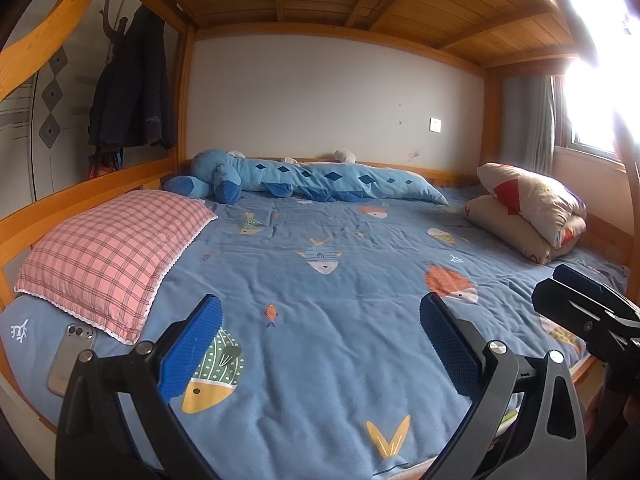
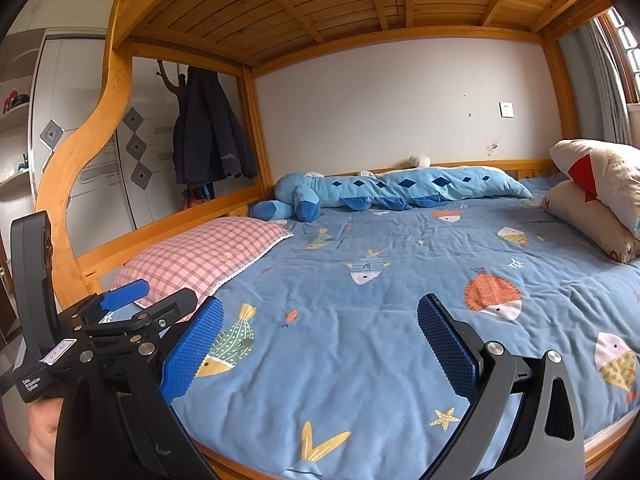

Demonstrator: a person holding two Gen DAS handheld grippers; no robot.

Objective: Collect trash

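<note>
Both tools hover over the near edge of a bunk bed's blue fish-print quilt. The left hand-held gripper has its blue pads spread wide with nothing between them; the right hand-held gripper is likewise spread and empty. No trash can be made out on the bed. A smartphone lies at the near left, touching a pink checked pillow. A long blue plush toy lies along the far wall, and a folded cream duvet sits at the far right.
</note>
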